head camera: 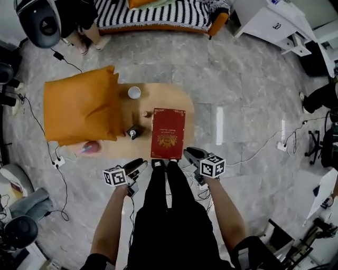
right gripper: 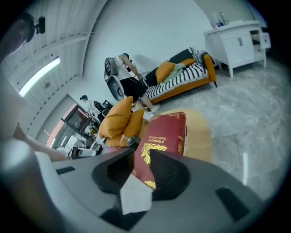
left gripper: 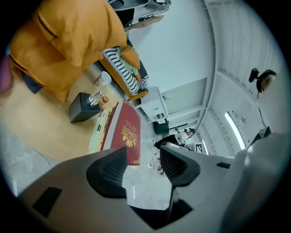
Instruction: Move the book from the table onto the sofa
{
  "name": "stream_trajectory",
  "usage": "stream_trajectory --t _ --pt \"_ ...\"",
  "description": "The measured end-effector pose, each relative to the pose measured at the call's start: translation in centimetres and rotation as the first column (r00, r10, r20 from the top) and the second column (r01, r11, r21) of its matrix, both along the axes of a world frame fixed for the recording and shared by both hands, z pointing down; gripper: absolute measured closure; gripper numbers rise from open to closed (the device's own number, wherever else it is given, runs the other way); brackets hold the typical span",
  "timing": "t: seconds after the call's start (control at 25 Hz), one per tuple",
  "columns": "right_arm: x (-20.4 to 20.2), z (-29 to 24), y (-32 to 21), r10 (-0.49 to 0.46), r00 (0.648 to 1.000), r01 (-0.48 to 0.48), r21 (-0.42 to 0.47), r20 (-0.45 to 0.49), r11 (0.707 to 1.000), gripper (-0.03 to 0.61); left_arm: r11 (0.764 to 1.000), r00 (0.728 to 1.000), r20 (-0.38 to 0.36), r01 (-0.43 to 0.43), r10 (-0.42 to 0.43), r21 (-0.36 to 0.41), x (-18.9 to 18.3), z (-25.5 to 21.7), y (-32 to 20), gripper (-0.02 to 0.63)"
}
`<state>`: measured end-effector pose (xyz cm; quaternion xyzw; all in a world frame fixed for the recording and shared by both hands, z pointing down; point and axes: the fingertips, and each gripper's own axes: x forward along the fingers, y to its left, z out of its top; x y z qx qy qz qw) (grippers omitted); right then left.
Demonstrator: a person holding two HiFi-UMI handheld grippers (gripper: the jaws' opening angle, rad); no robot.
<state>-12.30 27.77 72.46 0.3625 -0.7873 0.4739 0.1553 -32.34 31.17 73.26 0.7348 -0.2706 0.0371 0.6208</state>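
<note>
Dark-trousered legs [head camera: 166, 211] of the person fill the bottom centre of the head view, bare forearms reaching up-frame on either side. Left gripper [head camera: 138, 166] sits just below the bench's [head camera: 182, 103] near edge, lower left of the book; in the left gripper view its jaws stand well apart, nothing between the pads, the book's corner showing beyond them. Right gripper [head camera: 191, 154] sits at the bench edge, just beside the book's lower right corner; in the right gripper view its jaws are a narrow gap apart, gripping nothing, red cover visible through the gap. Book [head camera: 168, 133], red with gold ornament, lies flat on the wooden bench at frame centre, long side running up-frame. Small dark box [head camera: 134, 132] just left of the book. White cup [head camera: 134, 92] upright further up-frame. Large orange cushion [head camera: 82, 105] covers the bench's left part. Striped sofa [head camera: 153, 13] runs along the top edge, well apart from the bench across grey marbled floor [head camera: 248, 105]. White cabinet [head camera: 269, 21] at upper right.
</note>
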Motion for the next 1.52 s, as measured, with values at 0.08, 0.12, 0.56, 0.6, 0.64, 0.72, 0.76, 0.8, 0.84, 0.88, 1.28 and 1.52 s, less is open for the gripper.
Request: stream_trajectory --t 0.08,0.12,0.56,0.6,0.64,0.72,0.76,0.8,0.84,0.88,1.28,1.52 --pt "0.3 2.4 -1.5 0.058 0.997 -0.057 -0.026 0.058 0.998 0.392 1.000 0.999 -0.038 -0.011 0.011 -0.016 0.8 2.1 -0.7 0.360" --pt "0.5 3.6 -2.2 0.085 0.993 -0.082 -0.039 0.084 0.996 0.346 1.000 0.999 -0.053 -0.017 0.015 -0.025 1.1 3.4 -0.8 0.331" --pt "0.9 13.1 -5.3 0.118 0.982 -0.103 -0.107 0.146 0.989 0.287 0.992 0.995 -0.097 0.021 -0.033 -0.124 3.5 13.8 -1.5 0.268" --pt "0.6 13.0 -5.3 0.107 0.981 -0.091 -0.105 0.159 0.990 0.287 0.992 0.993 -0.108 0.027 -0.041 -0.127 3.8 13.9 -1.6 0.268" --pt "0.2 12.9 -5.3 0.097 0.981 -0.080 -0.102 0.167 0.992 0.287 0.991 0.992 -0.121 0.029 -0.045 -0.131 4.1 13.9 -1.7 0.268" --pt "-0.3 12.7 -4.9 0.077 0.984 -0.063 -0.091 0.163 0.994 0.287 0.991 0.990 -0.137 0.023 -0.042 -0.136 4.6 13.8 -1.5 0.268" --pt "-0.6 12.7 -4.7 0.065 0.986 -0.052 -0.087 0.155 0.995 0.287 0.991 0.990 -0.133 0.020 -0.038 -0.134 4.6 14.0 -1.4 0.268" --pt "-0.8 12.8 -4.4 0.052 0.988 -0.040 -0.083 0.145 0.996 0.287 0.991 0.992 -0.123 0.020 -0.037 -0.133 4.5 14.1 -1.2 0.268" --pt "-1.0 12.7 -4.1 0.038 0.990 -0.027 -0.080 0.133 0.996 0.287 0.991 0.993 -0.115 0.022 -0.037 -0.132 4.4 14.2 -1.1 0.268" --pt "-1.1 12.7 -3.8 0.024 0.992 -0.015 -0.076 0.122 0.997 0.287 0.991 0.993 -0.111 0.021 -0.036 -0.133 4.3 14.2 -0.9 0.268" --pt "-3.3 12.8 -1.0 -0.066 0.991 0.079 -0.107 0.117 0.991 0.288 0.984 0.989 -0.093 -0.128 0.117 -0.124 3.1 13.2 3.0 0.275" --pt "-3.2 11.9 -0.8 0.022 0.982 0.003 -0.128 0.188 0.992 0.294 0.980 0.972 -0.230 -0.084 0.041 -0.180 2.6 11.6 3.9 0.348"
